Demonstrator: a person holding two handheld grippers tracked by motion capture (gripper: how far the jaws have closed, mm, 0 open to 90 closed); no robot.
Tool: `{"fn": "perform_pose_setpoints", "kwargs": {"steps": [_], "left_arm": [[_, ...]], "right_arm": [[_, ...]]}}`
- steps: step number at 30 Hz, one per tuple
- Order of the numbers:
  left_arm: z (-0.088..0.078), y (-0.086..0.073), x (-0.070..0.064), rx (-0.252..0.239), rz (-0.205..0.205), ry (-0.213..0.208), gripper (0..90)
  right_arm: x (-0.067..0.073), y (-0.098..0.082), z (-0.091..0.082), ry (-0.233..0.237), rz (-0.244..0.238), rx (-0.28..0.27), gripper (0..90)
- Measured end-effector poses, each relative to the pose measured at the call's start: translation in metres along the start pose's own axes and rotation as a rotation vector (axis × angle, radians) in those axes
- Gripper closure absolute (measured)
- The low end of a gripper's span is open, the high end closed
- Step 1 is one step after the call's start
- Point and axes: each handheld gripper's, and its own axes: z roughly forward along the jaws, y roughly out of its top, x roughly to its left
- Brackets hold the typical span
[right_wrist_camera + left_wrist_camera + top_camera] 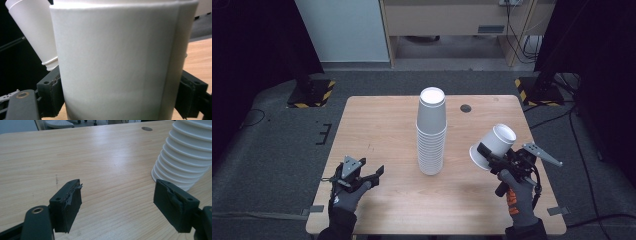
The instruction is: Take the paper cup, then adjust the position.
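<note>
A tall stack of upturned white paper cups (431, 131) stands at the middle of the wooden table (382, 125). My right gripper (486, 152) is to the right of it, shut on a single white cup (493, 145) that it holds tilted above the table. In the right gripper view this cup (117, 62) sits between both jaws, with the stack (32, 30) behind it at upper left. My left gripper (371, 167) hovers low over the front left of the table, open and holding nothing. Its view has the stack's base (185, 152) just beyond the right jaw.
A small dark hole (466, 108) is set in the table behind the stack, also in the left gripper view (146, 128). Yellow-and-black striped stand bases (311, 92) (537, 90) sit on the floor past both far corners. Cables (572, 125) trail on the right.
</note>
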Motion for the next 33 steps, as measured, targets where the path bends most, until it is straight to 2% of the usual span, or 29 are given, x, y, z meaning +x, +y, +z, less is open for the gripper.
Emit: {"fn": "perform_pose_setpoints", "kwargs": {"steps": [9, 20, 28, 33], "left_arm": [[0.000, 0.002, -0.006, -0.013, 0.016, -0.025, 21.2], [-0.001, 0.005, -0.018, -0.027, 0.053, -0.045, 20.7], [0.000, 0.006, -0.028, -0.049, 0.084, -0.078, 18.9], [0.000, 0.008, -0.034, -0.051, 0.094, -0.099, 20.3]], "right_arm": [[-0.006, -0.006, 0.000, 0.006, 0.063, -0.001, 15.0], [-0.009, -0.014, 0.001, -0.007, 0.102, 0.001, 15.0], [-0.014, -0.018, -0.001, -0.006, 0.180, -0.011, 15.0], [-0.015, -0.020, -0.001, -0.008, 0.188, -0.009, 15.0]]}}
